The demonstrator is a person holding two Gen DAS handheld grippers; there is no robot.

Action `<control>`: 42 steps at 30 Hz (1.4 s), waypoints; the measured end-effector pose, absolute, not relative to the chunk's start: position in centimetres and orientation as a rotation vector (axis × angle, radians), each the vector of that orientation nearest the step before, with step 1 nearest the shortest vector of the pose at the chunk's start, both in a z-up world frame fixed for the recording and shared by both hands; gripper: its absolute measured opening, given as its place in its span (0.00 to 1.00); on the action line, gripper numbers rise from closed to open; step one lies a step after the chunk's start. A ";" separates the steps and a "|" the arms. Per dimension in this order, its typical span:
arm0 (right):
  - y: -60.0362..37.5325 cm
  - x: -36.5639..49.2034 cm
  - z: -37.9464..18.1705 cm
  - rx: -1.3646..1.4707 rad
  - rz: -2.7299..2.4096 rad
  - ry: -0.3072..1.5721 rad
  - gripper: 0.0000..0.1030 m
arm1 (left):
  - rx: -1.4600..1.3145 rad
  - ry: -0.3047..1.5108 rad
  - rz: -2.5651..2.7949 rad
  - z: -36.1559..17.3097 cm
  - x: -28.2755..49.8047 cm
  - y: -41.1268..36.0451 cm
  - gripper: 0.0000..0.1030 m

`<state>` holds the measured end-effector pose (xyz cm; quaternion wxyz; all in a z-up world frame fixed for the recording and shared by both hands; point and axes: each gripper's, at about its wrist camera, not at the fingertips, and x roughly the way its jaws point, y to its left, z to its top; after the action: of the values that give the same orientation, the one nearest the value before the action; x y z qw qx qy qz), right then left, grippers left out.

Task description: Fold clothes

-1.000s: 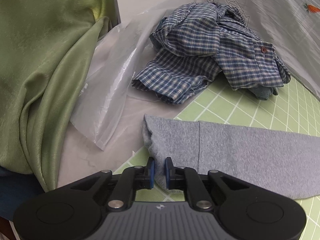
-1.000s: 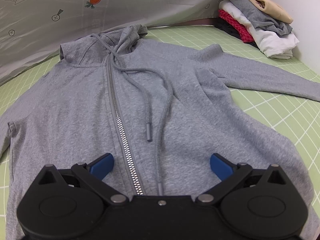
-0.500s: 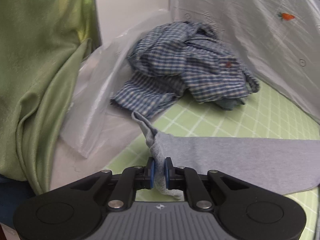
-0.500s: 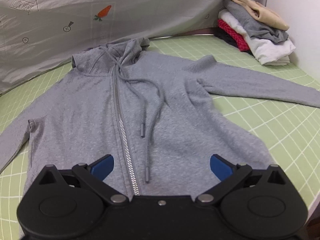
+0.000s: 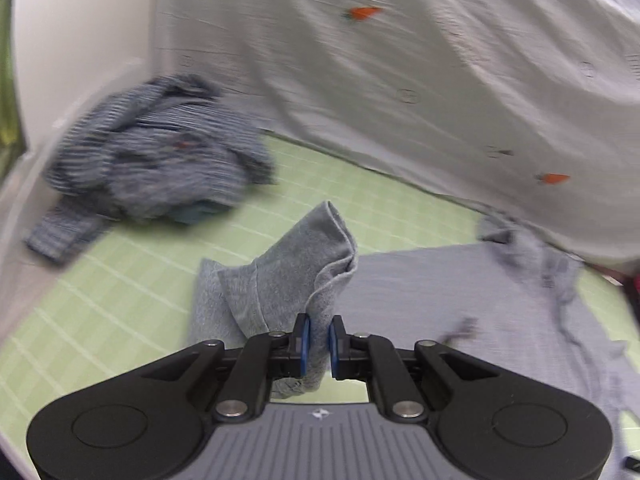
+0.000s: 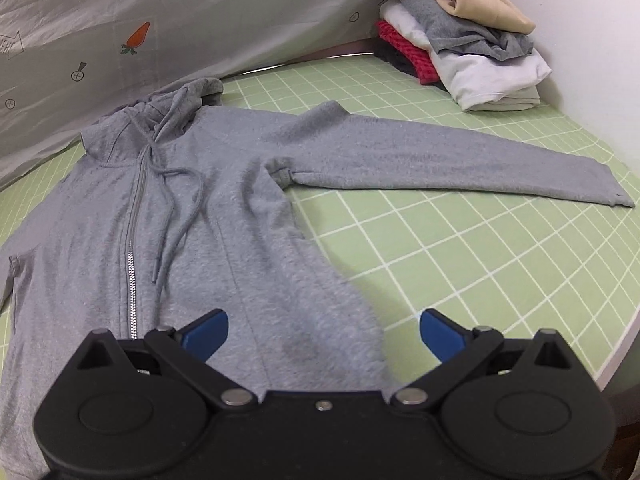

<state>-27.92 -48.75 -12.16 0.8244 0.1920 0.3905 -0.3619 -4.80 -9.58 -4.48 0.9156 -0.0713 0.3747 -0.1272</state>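
1. Fabric of the grey hoodie's sleeve cuff (image 5: 304,264) is pinched between the two blue pads of the left gripper (image 5: 318,340), whose fingers are closed tight on it; the cuff stands up in a fold just ahead of the fingertips
2. Beyond the left fingers and to their right, the grey hoodie (image 5: 460,292) lies spread on the green grid mat (image 5: 120,300); the view is motion-blurred
3. Ahead and to the left of those fingers sits a crumpled blue plaid shirt (image 5: 160,160), apart from the sleeve
4. The right gripper (image 6: 324,330) has its fingers spread wide, clamping nothing, above the hoodie's lower hem
5. Ahead of the right fingers the zipper (image 6: 132,248) and drawstrings (image 6: 176,216) run up toward the hood; the other sleeve (image 6: 460,168) stretches flat to the right
6. Far ahead-right stands a pile of folded clothes (image 6: 460,40), against the grey sheet backdrop (image 6: 240,8)
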 end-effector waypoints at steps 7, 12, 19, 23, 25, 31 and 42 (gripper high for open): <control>-51.9 -29.7 -12.5 0.375 -0.720 0.871 1.00 | -0.169 0.834 -0.606 -3.8 -10.0 -21.2 0.31; -53.6 -29.9 -12.1 0.328 -0.721 0.874 1.00 | -0.042 0.900 -0.513 -5.7 -12.0 -24.0 0.72; -53.1 -28.6 -11.1 0.259 -0.738 0.863 1.00 | -0.013 1.012 -0.296 -7.5 -10.5 -20.1 0.79; -51.2 -27.0 -10.5 0.253 -0.696 0.837 1.00 | -0.011 1.021 -0.243 -7.6 -9.8 -17.2 0.81; -49.9 -25.8 -10.3 0.272 -0.662 0.828 1.00 | -0.006 1.021 -0.234 -7.6 -9.0 -15.8 0.86; -45.1 -22.3 -10.9 0.341 -0.572 0.783 1.00 | 0.018 1.020 -0.236 -7.6 -6.1 -11.6 0.96; -37.1 -17.5 -13.8 0.389 -0.580 0.808 1.00 | 0.072 1.036 -0.269 -8.3 -0.9 -5.6 0.97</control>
<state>-17.53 -37.08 -13.82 0.8609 0.1852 0.3849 -0.2765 -0.94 -5.58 -8.35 0.8596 0.0341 0.4935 -0.1282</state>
